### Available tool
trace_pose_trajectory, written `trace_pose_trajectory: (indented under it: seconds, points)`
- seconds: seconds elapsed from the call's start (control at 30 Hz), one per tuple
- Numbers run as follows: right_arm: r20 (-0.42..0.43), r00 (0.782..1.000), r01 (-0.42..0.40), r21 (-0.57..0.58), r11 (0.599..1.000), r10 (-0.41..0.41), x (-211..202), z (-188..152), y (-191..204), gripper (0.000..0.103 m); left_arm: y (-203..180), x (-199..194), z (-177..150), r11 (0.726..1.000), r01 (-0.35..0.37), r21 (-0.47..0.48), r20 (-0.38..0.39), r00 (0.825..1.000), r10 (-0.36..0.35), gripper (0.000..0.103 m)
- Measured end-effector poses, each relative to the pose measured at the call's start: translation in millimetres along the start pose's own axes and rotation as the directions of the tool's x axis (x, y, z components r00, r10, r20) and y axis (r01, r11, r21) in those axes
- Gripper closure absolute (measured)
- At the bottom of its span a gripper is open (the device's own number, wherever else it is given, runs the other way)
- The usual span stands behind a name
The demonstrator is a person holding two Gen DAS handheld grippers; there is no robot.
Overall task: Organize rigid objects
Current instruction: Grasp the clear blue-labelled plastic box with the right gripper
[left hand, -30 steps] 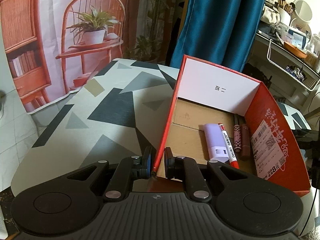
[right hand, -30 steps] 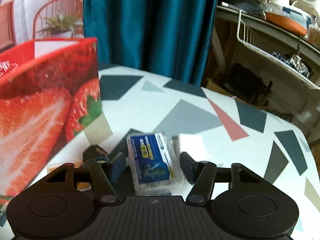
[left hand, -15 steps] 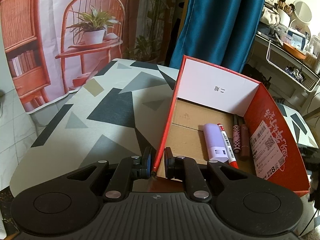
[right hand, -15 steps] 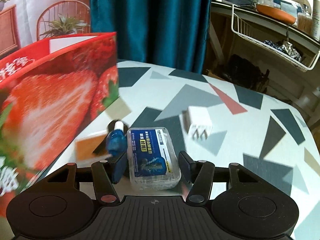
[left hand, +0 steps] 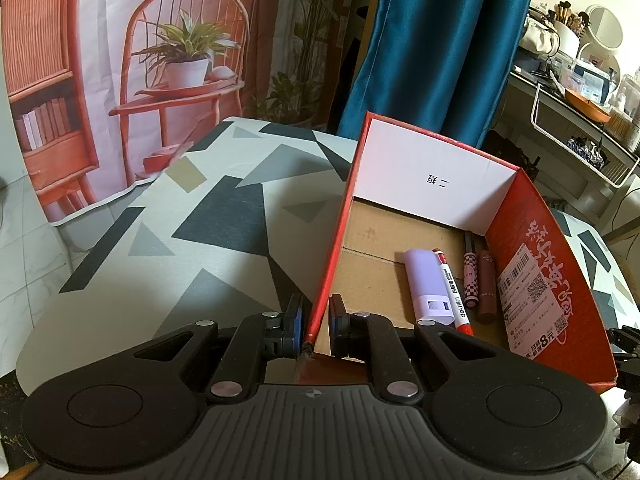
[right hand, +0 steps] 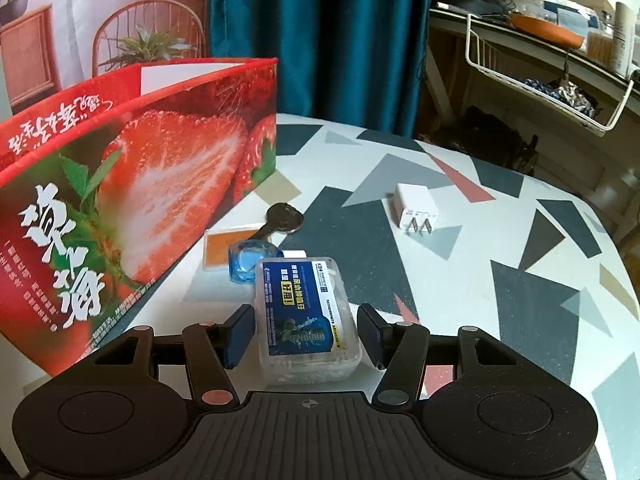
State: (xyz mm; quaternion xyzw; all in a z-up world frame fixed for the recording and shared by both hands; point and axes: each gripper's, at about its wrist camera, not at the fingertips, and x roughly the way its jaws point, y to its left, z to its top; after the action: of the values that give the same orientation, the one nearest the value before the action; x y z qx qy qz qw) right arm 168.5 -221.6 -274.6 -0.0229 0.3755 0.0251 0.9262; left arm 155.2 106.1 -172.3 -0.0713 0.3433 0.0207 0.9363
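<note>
My left gripper (left hand: pixel 315 326) is shut on the near left wall of the red strawberry box (left hand: pixel 340 236). Inside the box lie a lilac lighter (left hand: pixel 427 287), a red marker (left hand: pixel 452 290), a checkered tube (left hand: pixel 470 280) and a brown lipstick (left hand: pixel 487 286). My right gripper (right hand: pixel 306 334) is open around a clear plastic case with a blue label (right hand: pixel 304 312) on the table, jaws apart from its sides. The box's outside (right hand: pixel 152 184) stands to the left.
Beyond the case lie a blue clear bottle (right hand: pixel 250 258), an orange card (right hand: pixel 230 246), a dark key (right hand: pixel 282 220) and a white charger plug (right hand: pixel 414 210). A teal curtain (right hand: pixel 320 36) and a wire shelf (right hand: pixel 552 76) stand behind the patterned table (right hand: pixel 500 272).
My right gripper has pulled back and swung, so the case sits deeper between its jaws and the key, card and charger have come into view. The left gripper has held still.
</note>
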Motion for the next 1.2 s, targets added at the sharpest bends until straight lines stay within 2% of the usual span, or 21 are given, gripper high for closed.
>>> trace_pose_trajectory:
  seconds: [0.4, 0.9, 1.2]
  points:
    - [-0.003, 1.0, -0.005, 0.059, 0.998, 0.005, 28, 4, -3, 0.049, 0, 0, -1, 1.0, -0.001, 0.002, -0.001, 1.0, 0.001, 0.089]
    - [0.028, 1.0, 0.008, 0.05, 0.999, -0.01, 28, -5, -2, 0.049, 0, 1, -2, 1.0, -0.003, 0.004, -0.001, 1.0, 0.003, 0.09]
    - [-0.005, 1.0, -0.005, 0.053, 0.999, 0.006, 27, -1, -4, 0.051, 1, 1, -1, 1.0, 0.006, -0.001, 0.002, 1.0, -0.006, 0.09]
